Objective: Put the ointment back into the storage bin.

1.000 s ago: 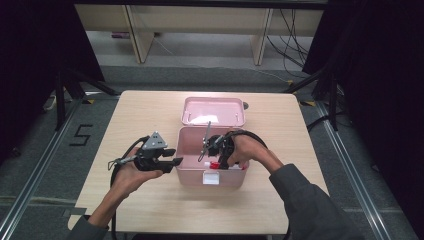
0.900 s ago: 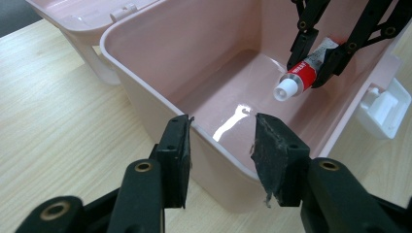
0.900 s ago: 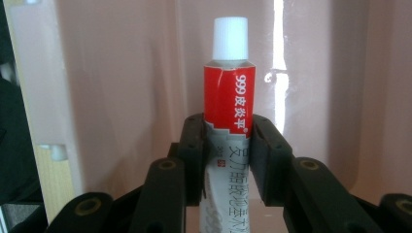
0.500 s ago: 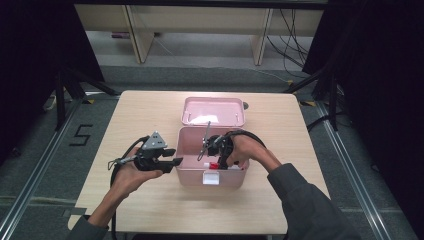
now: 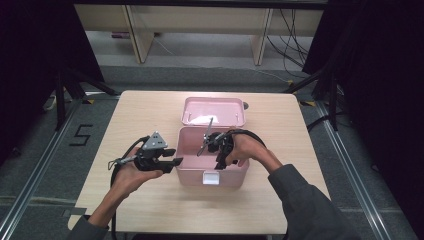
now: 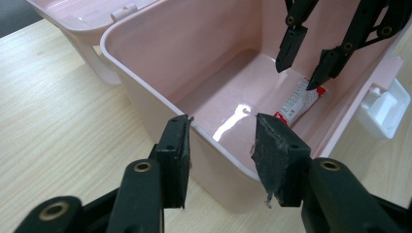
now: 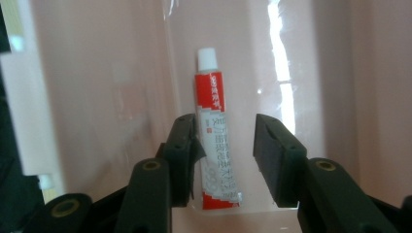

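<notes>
Lying on the pink box (image 6: 145, 63) floor, tube (image 7: 216, 141) between right claw (image 7: 224, 145) jaws.

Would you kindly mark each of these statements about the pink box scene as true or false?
1. The pink box stands with its lid swung open. True.
2. The tube is clamped in the right gripper. False: its jaws have just been opening and stand apart, with the tube lying on the box floor between them.
3. The left gripper straddles the box's wall. True: one jaw is outside, one inside.
4. The tube's cap is red. False: the cap is white; the body is red and white.
5. The right gripper reaches down into the box. True.
</notes>
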